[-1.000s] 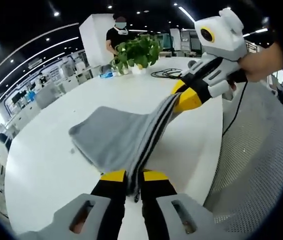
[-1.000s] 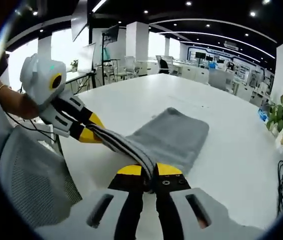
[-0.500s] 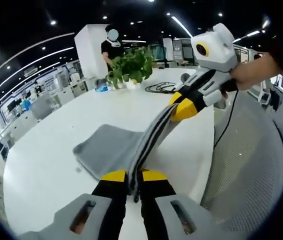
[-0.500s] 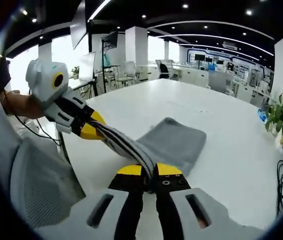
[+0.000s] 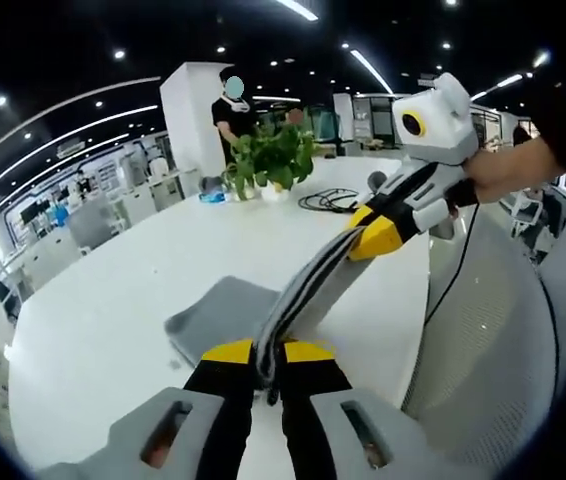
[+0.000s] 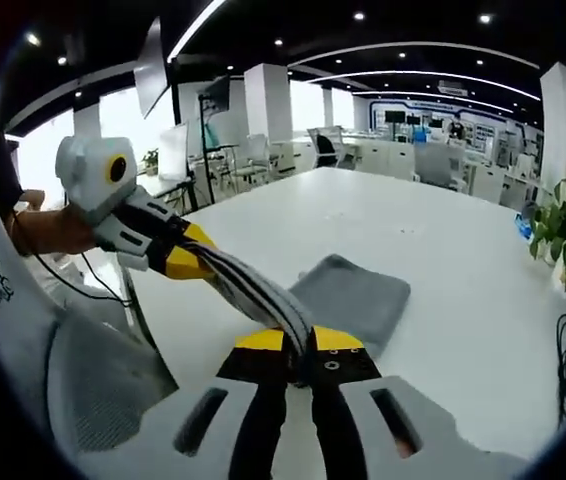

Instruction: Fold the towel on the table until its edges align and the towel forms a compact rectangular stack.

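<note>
Towel [image 5: 298,290] edge taut between both clamped tongs [image 5: 268,352] [image 6: 298,342].

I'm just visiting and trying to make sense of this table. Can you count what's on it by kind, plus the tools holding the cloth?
Grey towel: 1
Potted plant: 1
Black cable coil: 1
Handheld grippers: 2, the left gripper and the right gripper, each clamped on the towel's striped edge
Total: 5
</note>
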